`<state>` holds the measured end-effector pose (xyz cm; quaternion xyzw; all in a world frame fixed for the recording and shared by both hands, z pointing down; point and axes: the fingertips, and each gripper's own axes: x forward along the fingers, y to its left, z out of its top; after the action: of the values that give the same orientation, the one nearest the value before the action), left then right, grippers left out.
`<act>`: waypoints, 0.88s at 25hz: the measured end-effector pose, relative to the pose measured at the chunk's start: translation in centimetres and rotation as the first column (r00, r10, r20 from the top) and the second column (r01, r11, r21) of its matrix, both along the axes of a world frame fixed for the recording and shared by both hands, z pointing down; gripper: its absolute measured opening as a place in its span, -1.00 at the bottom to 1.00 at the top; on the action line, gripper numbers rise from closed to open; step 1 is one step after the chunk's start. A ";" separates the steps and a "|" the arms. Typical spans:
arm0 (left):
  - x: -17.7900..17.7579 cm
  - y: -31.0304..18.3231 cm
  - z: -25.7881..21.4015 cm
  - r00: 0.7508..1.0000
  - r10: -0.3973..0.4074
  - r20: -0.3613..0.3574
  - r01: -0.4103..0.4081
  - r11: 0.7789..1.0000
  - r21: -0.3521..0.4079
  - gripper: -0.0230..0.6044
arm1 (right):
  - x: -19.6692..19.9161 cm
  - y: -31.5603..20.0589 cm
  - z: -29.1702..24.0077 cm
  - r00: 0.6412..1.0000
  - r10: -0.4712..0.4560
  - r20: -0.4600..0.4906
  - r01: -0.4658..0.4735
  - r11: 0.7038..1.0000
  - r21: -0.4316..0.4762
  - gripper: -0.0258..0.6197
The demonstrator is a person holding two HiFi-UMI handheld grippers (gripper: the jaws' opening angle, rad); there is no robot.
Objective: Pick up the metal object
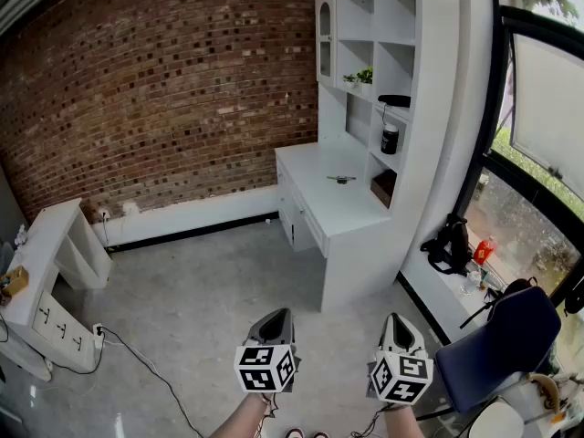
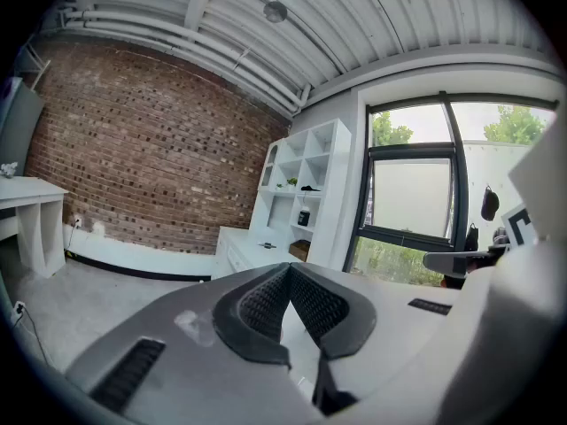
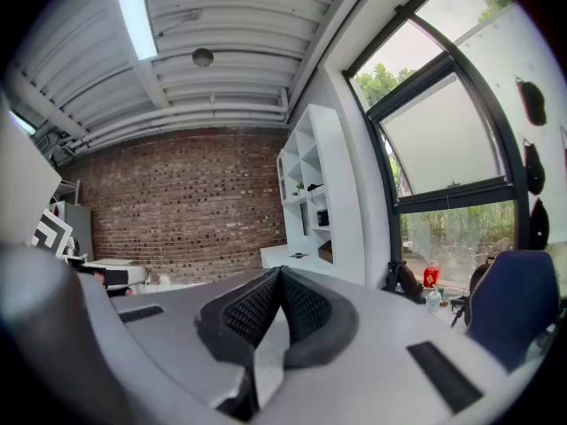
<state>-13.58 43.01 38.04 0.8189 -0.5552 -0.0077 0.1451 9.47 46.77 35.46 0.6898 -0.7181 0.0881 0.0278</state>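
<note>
Head view, metal object: the metal object is a small, thin, dark piece with a dull glint. It lies flat on the top of the white desk, near the middle; too small to tell its shape further.
Head view, desk surroundings: a white shelf unit rises from the desk's far side. It holds a black canister, a small plant and a brown box in the lowest cubby. A brick wall stands behind.
Head view, grippers: the left gripper and right gripper are held low over the grey floor, side by side, each with its marker cube towards the camera. Both are well apart from the desk and the metal object.
Head view, right side: a blue chair is just beside the right gripper.
Left gripper view, jaws: the left gripper has its tips together, the ribbed pads splaying only towards the base. Nothing is held.
Left gripper view, metal object: a tiny dark sliver on the distant desk, above the jaw tips.
Right gripper view, jaws: the right gripper has its tips meeting and grips nothing.
Right gripper view, metal object: a faint dark speck on the desk top far ahead, with a window to the right.
</note>
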 end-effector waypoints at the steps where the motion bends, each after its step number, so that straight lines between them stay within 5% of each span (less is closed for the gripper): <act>1: -0.1 0.0 0.0 1.000 -0.001 0.000 0.001 1.000 -0.001 -0.89 | 0.0 0.0 0.0 1.000 0.000 -0.001 0.000 1.000 -0.002 -0.92; 22: 0.0 -0.5 -0.1 1.000 -0.003 0.020 0.003 1.000 -0.004 -0.88 | 0.9 -0.3 2.3 0.998 0.022 0.051 -0.019 0.998 -0.068 -0.92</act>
<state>-13.58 42.53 37.89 0.8178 -0.5580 0.0012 0.1412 10.33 46.50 37.80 0.6932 -0.7082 0.1301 0.0316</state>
